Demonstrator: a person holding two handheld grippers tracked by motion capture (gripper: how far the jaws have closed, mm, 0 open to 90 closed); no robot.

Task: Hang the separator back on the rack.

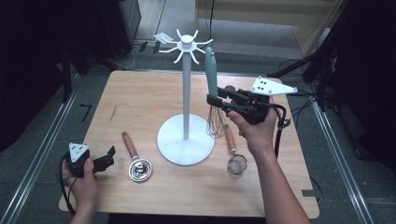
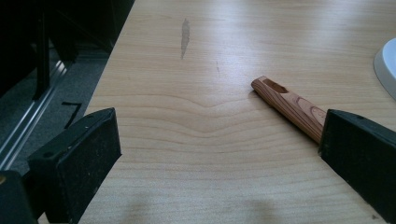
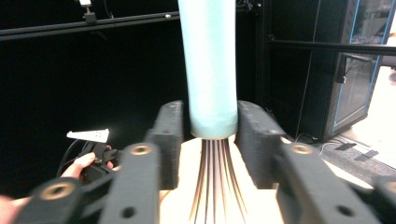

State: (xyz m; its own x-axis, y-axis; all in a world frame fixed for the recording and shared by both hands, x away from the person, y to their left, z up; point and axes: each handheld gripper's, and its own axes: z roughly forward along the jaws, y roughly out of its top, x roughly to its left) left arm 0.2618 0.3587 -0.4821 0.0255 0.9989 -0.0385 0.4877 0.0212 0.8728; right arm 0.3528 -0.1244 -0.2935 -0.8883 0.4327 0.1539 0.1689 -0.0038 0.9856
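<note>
Table [image 1: 140, 93]: pale wood top, bears all items below.

Stand [image 1: 186, 93]: white, round base mid-table, upright pole, hook crown at top.

Whisk [image 1: 212, 88]: pale teal handle upright, wire loops hanging below, just right of the stand's pole; its top is level with the hook crown. In the right gripper view the lower end of the handle stands between the two black jaws, wires fanning downward beneath.

Right gripper [image 1: 215, 99]: held level above the table. Jaws partly open, flanking the handle closely; a sliver of gap on the left side, so no firm clamp is evident.

Left gripper [image 1: 110, 157]: rests low at the table's near left corner, jaws wide apart, nothing between them.

Wood-handled spoon [image 1: 135, 158]: lies flat just beside the left gripper.

Small strainer [image 1: 235, 156]: lies right of the stand's base.
</note>
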